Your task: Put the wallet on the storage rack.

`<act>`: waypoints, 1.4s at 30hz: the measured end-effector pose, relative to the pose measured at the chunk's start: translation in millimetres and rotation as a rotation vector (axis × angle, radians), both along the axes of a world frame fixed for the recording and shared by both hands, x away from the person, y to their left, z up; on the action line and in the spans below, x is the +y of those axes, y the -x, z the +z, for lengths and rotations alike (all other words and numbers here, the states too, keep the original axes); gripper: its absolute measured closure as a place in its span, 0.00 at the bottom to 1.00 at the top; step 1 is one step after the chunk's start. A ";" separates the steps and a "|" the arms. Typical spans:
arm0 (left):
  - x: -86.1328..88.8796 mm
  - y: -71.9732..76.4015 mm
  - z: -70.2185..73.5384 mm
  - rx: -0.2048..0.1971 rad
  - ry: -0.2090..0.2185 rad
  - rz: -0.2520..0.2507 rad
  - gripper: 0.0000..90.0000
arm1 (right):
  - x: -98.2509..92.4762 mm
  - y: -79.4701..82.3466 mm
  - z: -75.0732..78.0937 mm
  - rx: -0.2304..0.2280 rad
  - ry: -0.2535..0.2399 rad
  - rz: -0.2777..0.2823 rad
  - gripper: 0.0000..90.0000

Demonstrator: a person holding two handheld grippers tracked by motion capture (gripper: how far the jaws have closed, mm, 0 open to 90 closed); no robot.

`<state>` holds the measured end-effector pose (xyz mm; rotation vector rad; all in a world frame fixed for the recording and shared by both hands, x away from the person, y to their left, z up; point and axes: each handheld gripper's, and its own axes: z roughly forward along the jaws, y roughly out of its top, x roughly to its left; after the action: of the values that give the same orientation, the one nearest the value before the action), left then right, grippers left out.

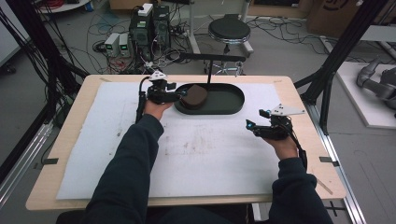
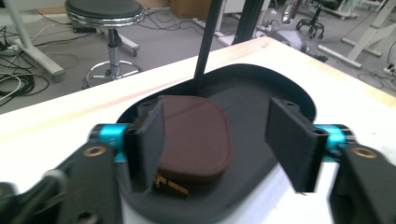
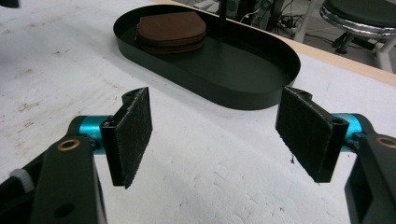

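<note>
Brown leather, stitched round its edge, marks the pouch [image 1: 194, 96] that lies flat in the left end of the black oval tray [image 1: 229, 108], which sits at the far edge of the counter [image 1: 74, 116]. The left gripper [image 1: 176, 94] is by far the nearer one: it sits at the tray's left rim, with the pouch straight ahead of it. In the left gripper view its jaws are spread, one pad to each side of the pouch [image 2: 194, 135], neither pressing on it, so nothing is held. The right gripper [image 1: 252, 125] hangs over the white mat [image 1: 205, 154] toward the counter's right edge, well apart from the tray, its jaws spread wide and empty.

The pouch is D-shaped. Its rounded end points toward the tray's empty right half and its straight, zippered end faces the left gripper. Its long axis appears to run roughly along the tray's length, parallel to the counter's far edge.
</note>
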<state>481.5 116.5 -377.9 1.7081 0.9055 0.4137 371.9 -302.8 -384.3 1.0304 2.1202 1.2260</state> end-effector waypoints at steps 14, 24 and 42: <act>72.2 88.3 -2.9 -0.105 0.028 0.038 0.23 | 9.1 7.1 0.4 -0.019 0.045 0.037 0.24; 103.7 129.8 -10.8 -0.139 0.036 0.073 0.22 | 7.8 17.9 1.2 -0.036 0.071 0.063 0.24; 112.6 142.0 -26.5 -0.154 0.025 0.106 0.22 | 1.7 23.4 -7.7 -0.028 0.074 0.029 0.24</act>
<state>339.5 229.1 -404.4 1.5866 0.8873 0.5941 348.5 -301.1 -392.0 0.9482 2.1491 1.1598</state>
